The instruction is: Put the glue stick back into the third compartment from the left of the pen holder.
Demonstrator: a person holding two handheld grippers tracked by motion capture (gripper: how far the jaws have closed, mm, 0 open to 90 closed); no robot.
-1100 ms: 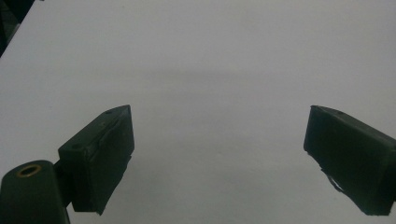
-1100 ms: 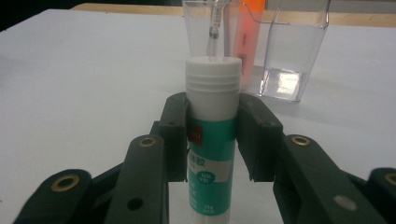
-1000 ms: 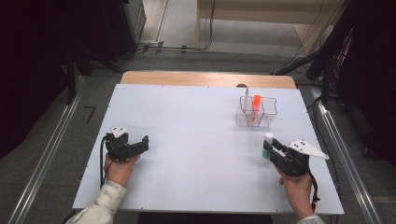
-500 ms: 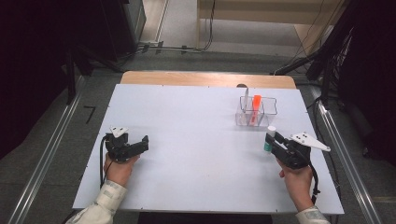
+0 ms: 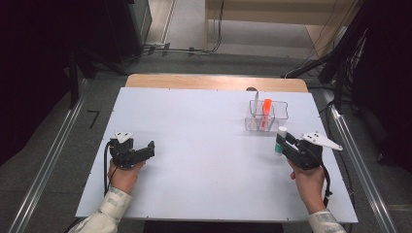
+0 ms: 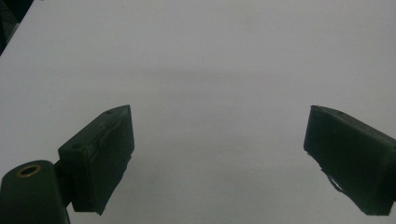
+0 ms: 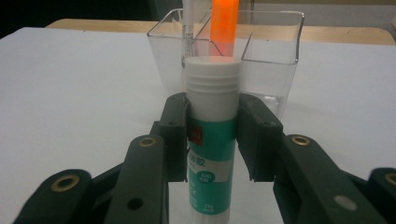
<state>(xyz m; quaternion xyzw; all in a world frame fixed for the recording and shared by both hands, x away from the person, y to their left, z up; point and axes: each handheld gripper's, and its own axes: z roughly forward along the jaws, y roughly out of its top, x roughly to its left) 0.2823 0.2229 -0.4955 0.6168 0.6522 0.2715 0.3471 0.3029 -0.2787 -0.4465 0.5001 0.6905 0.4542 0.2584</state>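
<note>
A glue stick (image 7: 212, 140) with a white cap and a teal label stands upright between the jaws of my right gripper (image 7: 212, 135), which is shut on it. In the high view the glue stick (image 5: 280, 140) is at the table's right side, held by my right gripper (image 5: 284, 144) just in front of a clear plastic organiser (image 5: 280, 114). The clear organiser (image 7: 271, 56) holds an orange marker (image 7: 224, 28) and a white pen (image 7: 189, 18). My left gripper (image 5: 145, 150) rests at the table's left, open, with nothing between its jaws (image 6: 219, 158).
The white table (image 5: 204, 145) spreads wide between the two grippers. A wooden strip (image 5: 214, 81) runs along its far edge. Metal rails (image 5: 46, 165) flank the table on both sides, and cables lie on the floor behind.
My right gripper has carried the glue stick forward and slightly right, closer to the clear organiser. The left gripper has stayed where it was.
</note>
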